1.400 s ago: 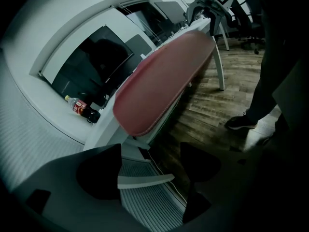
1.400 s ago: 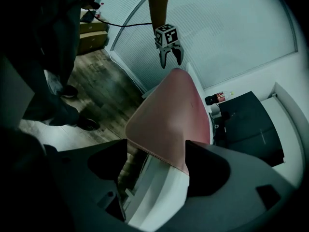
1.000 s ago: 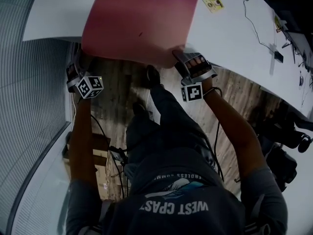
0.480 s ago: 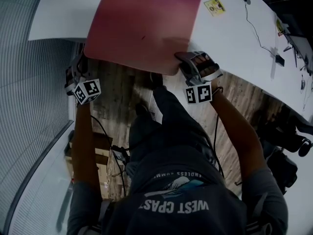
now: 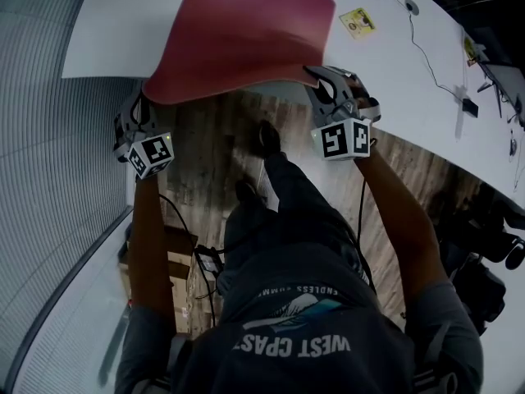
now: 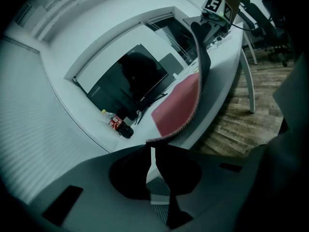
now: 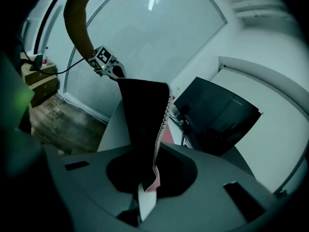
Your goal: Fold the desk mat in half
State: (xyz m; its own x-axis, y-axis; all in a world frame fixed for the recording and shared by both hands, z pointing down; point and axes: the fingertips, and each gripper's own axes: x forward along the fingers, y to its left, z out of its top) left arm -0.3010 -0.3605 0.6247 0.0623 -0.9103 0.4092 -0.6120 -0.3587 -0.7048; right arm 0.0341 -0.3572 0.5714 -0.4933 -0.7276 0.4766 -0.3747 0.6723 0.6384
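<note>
The red desk mat point(image 5: 246, 31) lies on the white table point(image 5: 394, 48), its near edge raised off the table and curving upward. My left gripper point(image 5: 148, 101) has just been closing its jaws on the mat's near left corner and now pinches it. My right gripper point(image 5: 317, 77) is shut on the near right corner. In the left gripper view the mat point(image 6: 178, 105) runs as a stitched edge from my left gripper point(image 6: 152, 146) up toward the other gripper's marker cube. In the right gripper view the mat point(image 7: 145, 124) shows its dark underside, pinched in my right gripper point(image 7: 147, 185).
A yellow sticker point(image 5: 358, 21) and a thin cable point(image 5: 426, 43) lie on the table right of the mat. A cola bottle point(image 6: 113, 121) and a dark monitor point(image 6: 130, 79) stand at the table's far side. Office chairs point(image 5: 484, 253) stand on the wooden floor at the right.
Both grippers have closed on the mat's near corners and risen, lifting its near edge off the table. The right gripper has also rolled.
</note>
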